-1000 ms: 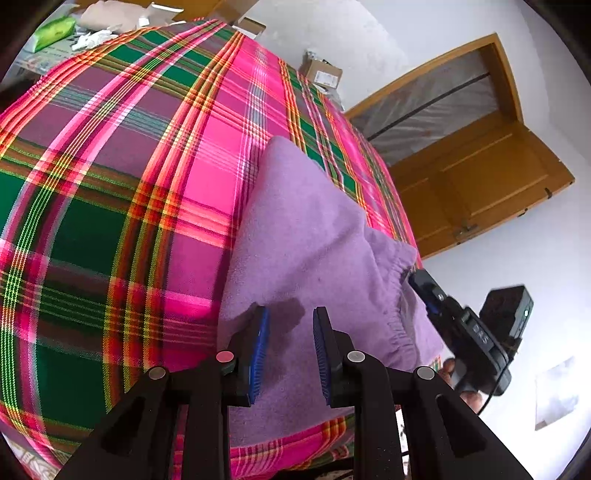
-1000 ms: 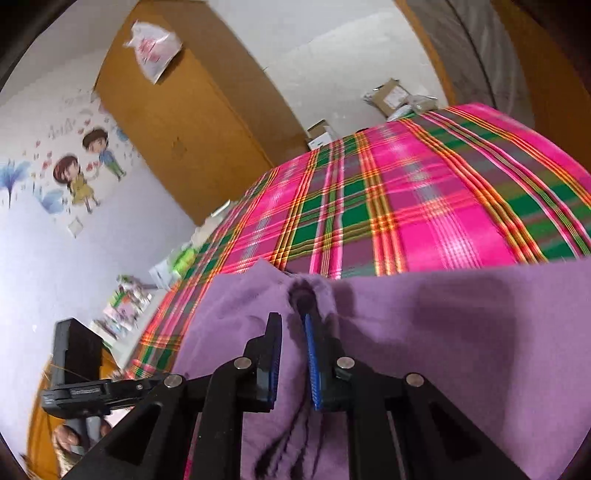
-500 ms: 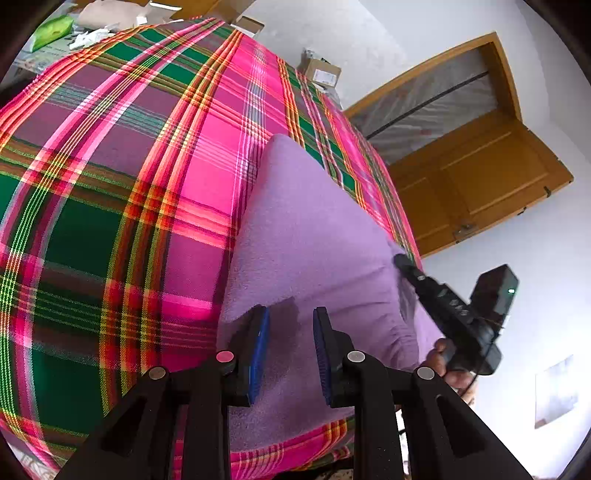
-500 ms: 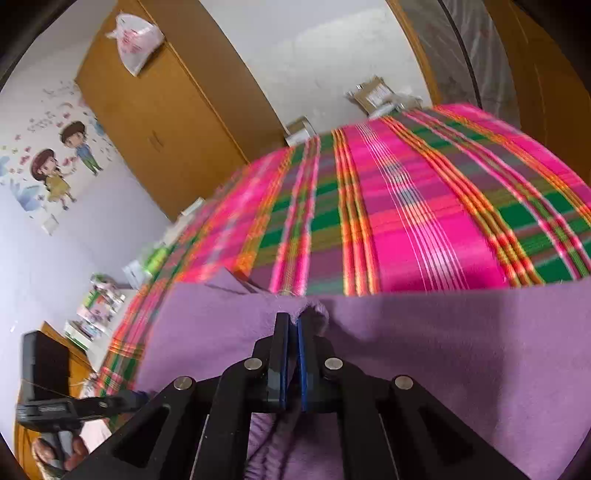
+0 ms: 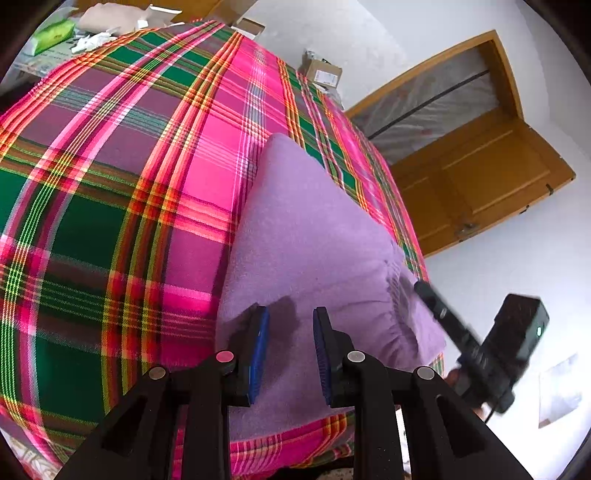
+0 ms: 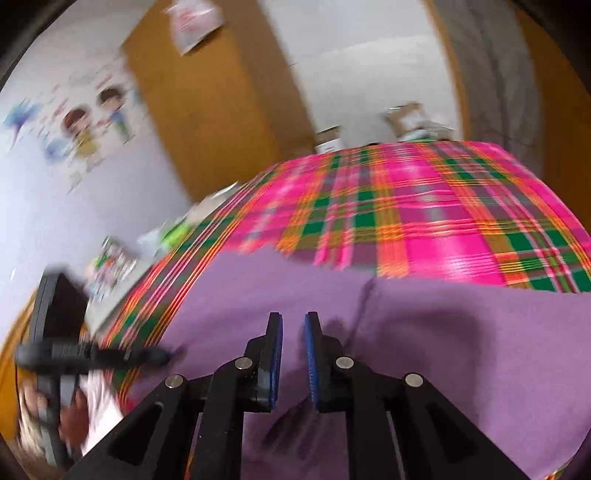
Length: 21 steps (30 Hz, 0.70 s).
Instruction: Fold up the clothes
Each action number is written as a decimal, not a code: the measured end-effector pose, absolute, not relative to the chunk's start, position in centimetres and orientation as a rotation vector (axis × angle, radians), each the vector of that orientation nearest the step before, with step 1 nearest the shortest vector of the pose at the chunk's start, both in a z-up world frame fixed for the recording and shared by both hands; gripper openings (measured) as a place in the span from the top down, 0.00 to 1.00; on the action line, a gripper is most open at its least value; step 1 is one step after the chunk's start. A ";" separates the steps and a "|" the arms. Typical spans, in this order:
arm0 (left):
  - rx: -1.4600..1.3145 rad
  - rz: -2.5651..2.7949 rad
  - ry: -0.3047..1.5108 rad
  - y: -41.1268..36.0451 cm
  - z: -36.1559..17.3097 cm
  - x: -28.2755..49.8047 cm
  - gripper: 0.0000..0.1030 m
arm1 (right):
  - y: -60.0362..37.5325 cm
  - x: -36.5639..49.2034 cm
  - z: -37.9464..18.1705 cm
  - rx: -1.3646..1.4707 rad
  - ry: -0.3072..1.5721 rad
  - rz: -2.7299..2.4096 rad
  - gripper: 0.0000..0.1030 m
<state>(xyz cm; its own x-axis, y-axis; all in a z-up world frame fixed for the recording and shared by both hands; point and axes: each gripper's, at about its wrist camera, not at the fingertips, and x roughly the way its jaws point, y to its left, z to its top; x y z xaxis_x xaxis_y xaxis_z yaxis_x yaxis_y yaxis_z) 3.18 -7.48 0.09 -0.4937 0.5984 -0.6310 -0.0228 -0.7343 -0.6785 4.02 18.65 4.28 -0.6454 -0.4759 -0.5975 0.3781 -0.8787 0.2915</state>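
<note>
A purple garment (image 5: 306, 240) lies folded on the pink and green plaid bedspread (image 5: 110, 184), close to the bed's near edge. In the left wrist view my left gripper (image 5: 290, 332) hovers open just over the garment's near part, with nothing between its blue pads. The right wrist view is blurred by motion. There my right gripper (image 6: 293, 332) is open by a narrow gap above the purple garment (image 6: 443, 350), holding nothing. The right gripper (image 5: 461, 332) also shows at the garment's right end, beside the gathered waistband. The left gripper (image 6: 92, 356) appears at the left, held by a hand (image 6: 70, 417).
The plaid bedspread (image 6: 406, 206) stretches far beyond the garment. A wooden door (image 5: 480, 177) stands open past the bed's right side. A cardboard box (image 5: 319, 70) sits on the floor behind the bed. A cluttered side table with a green packet (image 5: 51, 35) is at the far left. A wardrobe (image 6: 221, 110) stands behind.
My right gripper, shut on a fold of the purple garment half a second ago, has opened and pulled back. The fold now lies flat. The left gripper has stayed put, open.
</note>
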 end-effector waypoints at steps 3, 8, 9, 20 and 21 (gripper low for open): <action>-1.306 2.265 -0.866 -7.5 0.1 3.4 0.77 | 17.4 5.4 3.1 0.974 -0.069 -2.481 0.87; -1.303 2.256 -0.866 -7.7 0.0 3.9 0.77 | 18.0 7.5 1.9 0.942 -0.019 -2.522 0.86; -1.304 2.255 -0.865 -7.8 0.0 4.1 0.77 | 18.1 7.5 1.9 0.948 -0.017 -2.527 0.83; -1.292 2.242 -0.861 -8.3 -0.3 5.9 0.75 | 16.4 9.4 1.8 0.863 0.127 -2.561 0.80; -1.291 2.241 -0.860 -8.4 -0.4 6.1 0.75 | 16.3 9.6 1.8 0.858 0.144 -2.567 0.80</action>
<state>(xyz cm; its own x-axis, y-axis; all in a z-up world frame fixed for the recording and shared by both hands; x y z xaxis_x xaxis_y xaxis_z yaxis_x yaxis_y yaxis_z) 6.07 -8.43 -0.36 -0.4851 0.6184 -0.6182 -0.0462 -0.7241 -0.6881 9.63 16.30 1.75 -0.7174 -0.3632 -0.5945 0.4275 -0.9033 0.0360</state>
